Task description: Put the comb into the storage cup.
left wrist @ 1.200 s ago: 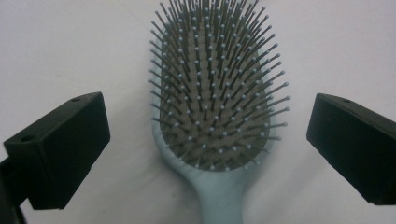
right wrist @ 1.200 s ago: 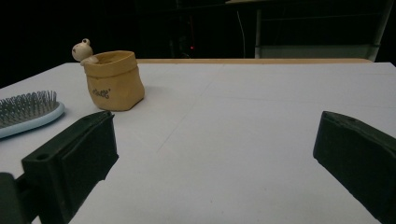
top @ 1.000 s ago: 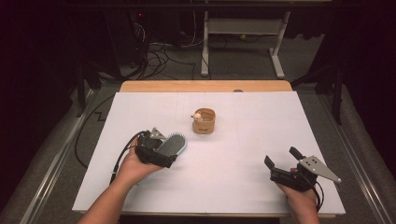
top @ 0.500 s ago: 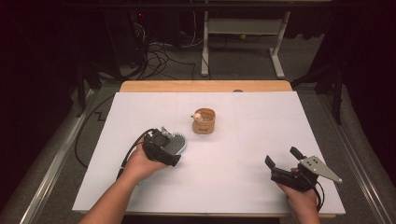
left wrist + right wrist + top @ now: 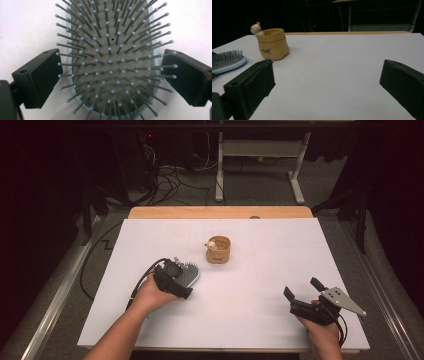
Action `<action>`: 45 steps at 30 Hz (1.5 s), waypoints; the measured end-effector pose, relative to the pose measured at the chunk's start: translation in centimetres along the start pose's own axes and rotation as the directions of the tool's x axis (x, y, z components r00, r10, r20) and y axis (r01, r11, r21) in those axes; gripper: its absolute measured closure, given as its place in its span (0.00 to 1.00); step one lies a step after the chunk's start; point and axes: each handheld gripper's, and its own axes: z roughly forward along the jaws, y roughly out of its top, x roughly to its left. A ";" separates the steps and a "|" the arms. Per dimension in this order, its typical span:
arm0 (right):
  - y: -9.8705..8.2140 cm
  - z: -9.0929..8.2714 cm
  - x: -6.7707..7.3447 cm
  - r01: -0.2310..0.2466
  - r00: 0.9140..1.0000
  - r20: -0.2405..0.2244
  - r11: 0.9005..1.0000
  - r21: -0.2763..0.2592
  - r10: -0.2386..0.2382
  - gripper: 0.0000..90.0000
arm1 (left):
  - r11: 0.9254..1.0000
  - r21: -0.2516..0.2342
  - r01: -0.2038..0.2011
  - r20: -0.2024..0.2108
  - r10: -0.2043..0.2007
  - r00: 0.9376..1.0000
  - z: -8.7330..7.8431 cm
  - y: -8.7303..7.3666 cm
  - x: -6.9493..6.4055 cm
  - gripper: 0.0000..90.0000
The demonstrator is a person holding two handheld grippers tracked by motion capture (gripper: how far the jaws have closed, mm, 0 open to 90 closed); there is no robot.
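Note:
A light-blue hairbrush (image 5: 192, 275) lies bristles-up on the white table cover, left of centre. My left gripper (image 5: 182, 279) is over its head, open. In the left gripper view the hairbrush (image 5: 112, 62) sits between the two black jaws of the left gripper (image 5: 111, 75), which stand on either side of it. My right gripper (image 5: 302, 287) is open near the front right with nothing between its jaws. In the right gripper view the right gripper (image 5: 327, 82) faces bare cover, with the hairbrush (image 5: 227, 61) at far left.
A small tan pouch-shaped pot (image 5: 219, 251) with a little pale figure (image 5: 211, 245) on its rim stands mid-table; the pot (image 5: 273, 45) is also in the right gripper view. The white cover (image 5: 260, 225) ends at a wooden strip (image 5: 220, 212). Cables and desk legs lie beyond.
My left gripper has shifted a little forward and turned over the brush head. The right gripper has stayed where it was.

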 end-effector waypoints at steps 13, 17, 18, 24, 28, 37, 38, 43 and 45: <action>0.0 -0.1 0.0 -0.005 1.000 0.001 1.000 -0.001 0.005 0.00 | 1.000 0.010 0.018 0.056 -0.019 0.998 0.2 0.0 0.7 0.08; 0.0 -0.1 0.1 -0.002 1.000 0.001 1.000 -0.003 0.002 0.00 | 1.000 0.013 0.024 0.057 -0.025 0.998 0.2 0.0 0.7 0.09; 0.0 0.0 0.1 -0.001 1.000 0.000 1.000 -0.003 0.001 0.00 | 1.000 0.015 0.024 0.056 -0.024 0.998 0.2 0.0 0.7 0.08; 0.0 -0.1 0.0 -0.005 1.000 0.002 1.000 -0.005 0.005 0.00 | 0.999 0.027 0.024 0.052 -0.026 0.998 0.3 0.3 0.6 0.07; 0.0 0.0 0.0 -0.003 1.000 -0.001 1.000 0.000 0.003 0.00 | 0.999 0.035 0.028 0.046 -0.030 0.998 0.4 0.5 0.5 0.06; -0.1 0.1 0.1 0.002 1.000 -0.001 1.000 0.006 -0.002 0.00 | 0.999 0.039 0.024 0.049 -0.026 0.998 0.4 0.6 0.6 0.07; -0.1 0.1 0.1 -0.002 1.000 -0.002 1.000 0.006 0.002 0.00 | 0.999 0.038 0.023 0.048 -0.024 0.999 0.4 0.6 0.6 0.07; 0.0 0.0 0.1 0.002 1.000 -0.002 1.000 0.003 -0.002 0.00 | 0.999 0.032 0.017 0.050 -0.018 0.999 0.4 0.6 0.7 0.09; 0.0 0.0 0.1 0.002 1.000 -0.002 1.000 0.003 -0.002 0.00 | 0.999 0.034 0.014 0.050 -0.016 0.999 0.4 0.7 0.7 0.09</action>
